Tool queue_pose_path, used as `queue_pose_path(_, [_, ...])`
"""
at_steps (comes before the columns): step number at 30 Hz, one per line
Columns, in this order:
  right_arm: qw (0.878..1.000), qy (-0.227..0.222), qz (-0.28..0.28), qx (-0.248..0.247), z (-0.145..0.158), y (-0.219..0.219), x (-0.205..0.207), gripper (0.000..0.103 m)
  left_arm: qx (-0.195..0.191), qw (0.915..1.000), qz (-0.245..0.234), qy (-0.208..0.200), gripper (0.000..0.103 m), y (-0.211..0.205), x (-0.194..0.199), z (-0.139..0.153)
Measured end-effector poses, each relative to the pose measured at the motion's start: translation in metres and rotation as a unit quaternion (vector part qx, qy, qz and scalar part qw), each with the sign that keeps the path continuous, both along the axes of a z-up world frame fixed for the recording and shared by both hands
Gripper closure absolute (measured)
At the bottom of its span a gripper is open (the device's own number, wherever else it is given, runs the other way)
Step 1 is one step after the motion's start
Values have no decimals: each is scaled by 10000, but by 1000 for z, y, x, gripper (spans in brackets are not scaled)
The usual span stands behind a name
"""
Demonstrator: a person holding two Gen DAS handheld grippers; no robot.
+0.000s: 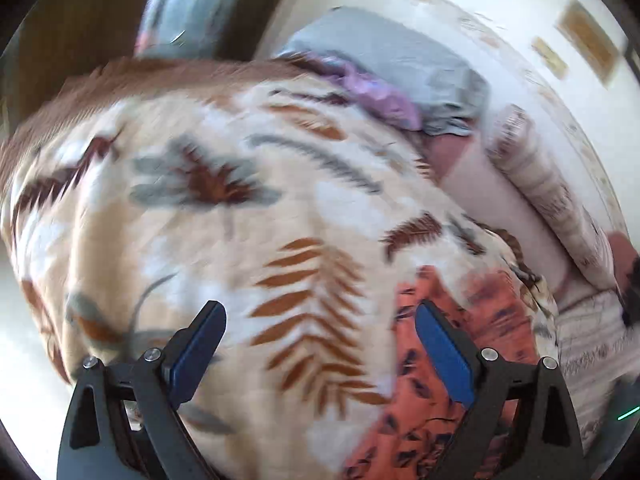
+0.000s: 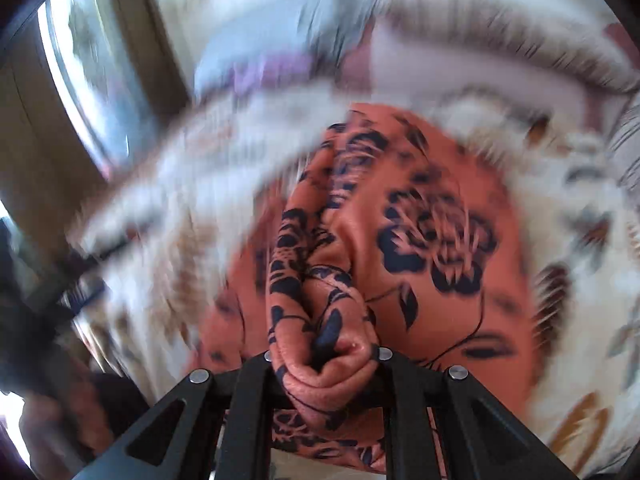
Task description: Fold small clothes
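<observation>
Soft leafy blanket (image 1: 224, 216) covers the bed, where the right hand-held gripper (image 2: 326, 354) is clamped on the orange flowered cloth (image 2: 432, 240) in mid-frame, and the left hand-held gripper (image 1: 316, 340) is apart, probably about to grab another edge for folding.

Motion blur smears the leaf-print blanket (image 1: 224, 216) and the grey pillow (image 2: 256, 44). The bunched orange floral garment (image 2: 320, 320) hides the right tongs' (image 2: 324, 360) pads.
</observation>
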State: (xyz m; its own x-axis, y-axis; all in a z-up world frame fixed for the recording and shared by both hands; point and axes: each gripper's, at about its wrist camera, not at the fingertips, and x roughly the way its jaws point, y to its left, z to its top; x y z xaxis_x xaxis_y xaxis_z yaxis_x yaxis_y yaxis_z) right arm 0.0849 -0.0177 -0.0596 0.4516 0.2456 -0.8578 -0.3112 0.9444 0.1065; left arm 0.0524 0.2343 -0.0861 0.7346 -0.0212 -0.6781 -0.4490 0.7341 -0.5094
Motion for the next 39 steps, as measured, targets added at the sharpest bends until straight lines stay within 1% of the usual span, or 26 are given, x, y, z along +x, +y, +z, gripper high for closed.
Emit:
queue_pose_path(1, [9996,274,47,-41,-28,7,1,89,-270,9996,15,-16,9,6,-2,-5])
queue_pose_path(2, [9999,-16,38,-119,-24,9,-5,89,-214,9996,-92,-167,9,6,-4,-3])
queue_pose_path(3, [9997,-104,63,-190,-13,12,-9,90,22,9995,-169,-284,8,4,-6,-1])
queue_pose_path(4, [9999,-143,73,-16,1,9,-10,90,242,9991,-173,-318,8,1,-5,0])
queue_pose_path(5, [9995,-306,92,19,18,7,-12,90,287,9988,-209,-334,8,-1,-3,0])
queue_pose_path(8, [9958,-881,-44,227,68,-1,-17,90,55,9988,-342,-351,9,-4,11,-3])
queue_pose_path(10, [9928,-1103,-109,452,83,4,-26,90,50,9984,-368,-424,8,-3,8,0])
queue_pose_path(11, [9936,-1038,-25,453,76,12,-30,90,53,9982,-393,-454,8,-2,7,3])
queue_pose_path(12, [9961,-811,173,307,58,25,-30,89,43,9981,-413,-448,8,-2,8,2])
queue_pose_path(14, [9981,-69,604,-79,-1,48,-28,86,-40,9980,-419,-467,8,2,-2,7])
queue_pose_path(15, [9973,53,722,-142,-23,52,-31,83,-97,9977,-450,-492,8,3,-3,7])
queue_pose_path(16, [9963,-435,736,-25,-21,48,-42,80,-118,9974,-488,-522,8,4,-7,9])
queue_pose_path(17, [9958,-552,713,130,-17,43,-49,76,-105,9969,-538,-562,8,3,-8,10])
queue_pose_path(18, [9960,-443,672,389,-13,37,-51,60,-65,9963,-616,-602,8,2,-9,12])
queue_pose_path(19, [9956,-268,649,623,-11,30,-54,26,-27,9956,-712,-611,8,-1,-7,13])
queue_pose_path(20, [9947,-216,615,790,-8,24,-57,16,-23,9947,-839,-596,8,-5,-5,14])
queue_pose_path(24, [9912,-371,365,1217,7,-7,-77,15,-297,9844,-1632,-580,8,-34,2,19])
queue_pose_path(27, [9875,-452,61,1509,17,-36,-94,15,-263,9734,-2224,-475,9,-66,1,29])
queue_pose_path(30, [9829,-567,-247,1732,23,-65,-104,15,48,9637,-2662,-205,8,-101,1,37])
queue_pose_path(32, [9792,-580,-459,1888,24,-82,-102,15,378,9561,-2889,304,9,-123,8,30])
queue_pose_path(33, [9770,-583,-546,1976,25,-90,-102,15,447,9538,-2925,516,16,-129,10,24])
queue_pose_path(35, [9739,-545,-638,2108,25,-102,-102,15,503,9507,-2898,986,47,-135,15,10])
queue_pose_path(36, [9724,-542,-658,2171,24,-107,-102,15,448,9488,-2891,1191,76,-136,18,3])
queue_pose_path(37, [9714,-555,-662,2210,24,-110,-103,15,264,9472,-2932,1275,81,-133,20,-3])
queue_pose_path(38, [9709,-560,-657,2233,23,-110,-102,15,150,9472,-2929,1295,83,-131,21,-4])
queue_pose_path(39, [9705,-556,-647,2256,23,-112,-102,15,160,9473,-2940,1264,88,-129,21,0])
